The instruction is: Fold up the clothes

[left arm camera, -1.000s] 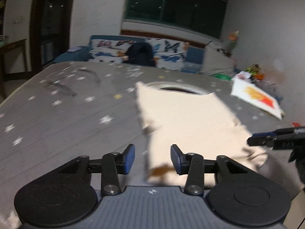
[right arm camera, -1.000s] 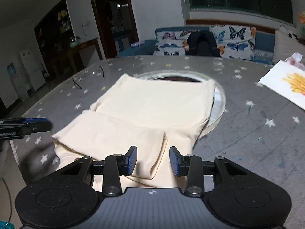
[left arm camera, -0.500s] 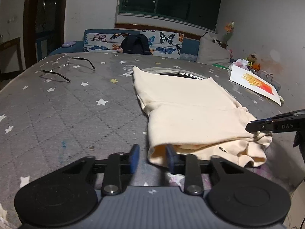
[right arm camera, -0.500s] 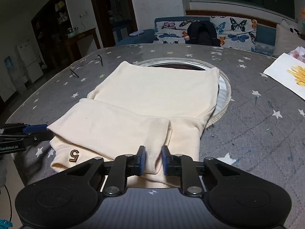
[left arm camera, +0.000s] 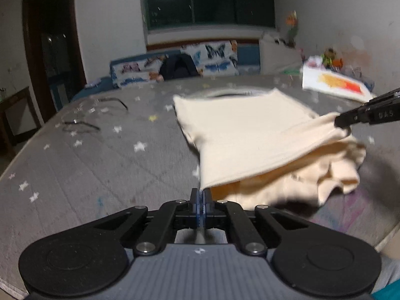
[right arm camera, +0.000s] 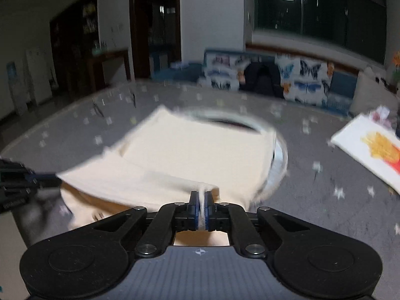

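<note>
A cream garment [left arm camera: 250, 135] lies partly folded on the grey star-print table [left arm camera: 100, 165]. My left gripper [left arm camera: 200, 195] is shut on the near left corner of its top layer. My right gripper [right arm camera: 200, 197] is shut on the near right corner of the same layer [right arm camera: 195, 155]. The held edge is lifted off the table and stretched between the two grippers, with bunched cloth beneath it. The right gripper also shows at the right edge of the left wrist view [left arm camera: 337, 121]; the left gripper shows at the left edge of the right wrist view [right arm camera: 56, 176].
A round opening with a pale rim [right arm camera: 280, 150] sits in the table under the garment's far end. A white sheet with an orange print [right arm camera: 375, 152] lies at the right. Black eyeglasses [left arm camera: 80, 125] lie at the far left. A butterfly-print sofa [left arm camera: 180, 67] stands behind.
Both grippers have gone from open to shut on the garment's near corners and have lifted that edge up off the table.
</note>
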The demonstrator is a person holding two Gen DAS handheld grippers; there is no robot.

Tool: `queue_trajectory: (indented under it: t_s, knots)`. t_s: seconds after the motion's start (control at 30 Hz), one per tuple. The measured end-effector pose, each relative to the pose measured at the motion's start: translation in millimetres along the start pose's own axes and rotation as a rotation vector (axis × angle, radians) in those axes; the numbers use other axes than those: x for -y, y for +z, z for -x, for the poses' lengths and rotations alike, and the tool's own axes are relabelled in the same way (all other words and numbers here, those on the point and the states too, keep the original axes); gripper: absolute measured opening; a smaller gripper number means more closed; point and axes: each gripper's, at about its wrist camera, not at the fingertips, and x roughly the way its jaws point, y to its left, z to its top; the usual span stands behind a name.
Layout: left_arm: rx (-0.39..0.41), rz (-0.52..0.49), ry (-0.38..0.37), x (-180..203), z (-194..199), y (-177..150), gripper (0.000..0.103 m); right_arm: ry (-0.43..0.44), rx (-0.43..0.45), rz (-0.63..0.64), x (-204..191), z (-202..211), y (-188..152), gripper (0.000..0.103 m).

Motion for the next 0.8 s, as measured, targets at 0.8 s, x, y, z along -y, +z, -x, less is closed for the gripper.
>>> queue_trajectory:
  t_s: [0.8]
  knots:
    - [-0.047,0.142,-0.125,-7,-71,65,0.002,0.05,-0.037,0.0,5,-35,7,0.024]
